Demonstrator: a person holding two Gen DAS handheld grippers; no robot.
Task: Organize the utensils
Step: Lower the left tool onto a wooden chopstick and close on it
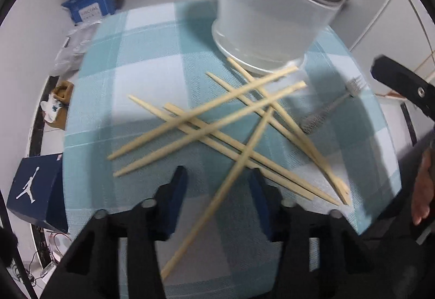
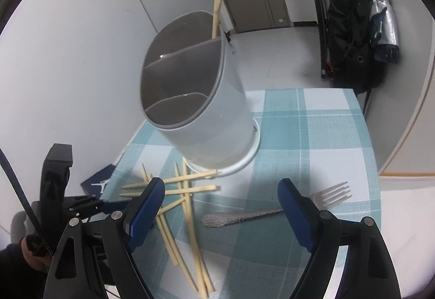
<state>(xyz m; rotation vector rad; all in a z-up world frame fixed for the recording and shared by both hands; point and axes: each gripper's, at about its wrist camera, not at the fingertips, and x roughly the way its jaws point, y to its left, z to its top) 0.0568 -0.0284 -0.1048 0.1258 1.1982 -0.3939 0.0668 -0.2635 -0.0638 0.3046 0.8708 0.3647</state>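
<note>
Both tools, left (image 1: 217, 184) and right (image 2: 221, 199), released; chopsticks (image 1: 217, 130) and fork (image 2: 272, 206) lie beside holder (image 2: 195, 92). Next: grab a chopstick.

L gripper (image 1: 217, 184) jaws apart, nothing held, angled down. R gripper (image 2: 221, 199) jaws wide, nothing held, angled down; both low.

Even indoor light, soft shadows, fisheye-warped edges
</note>
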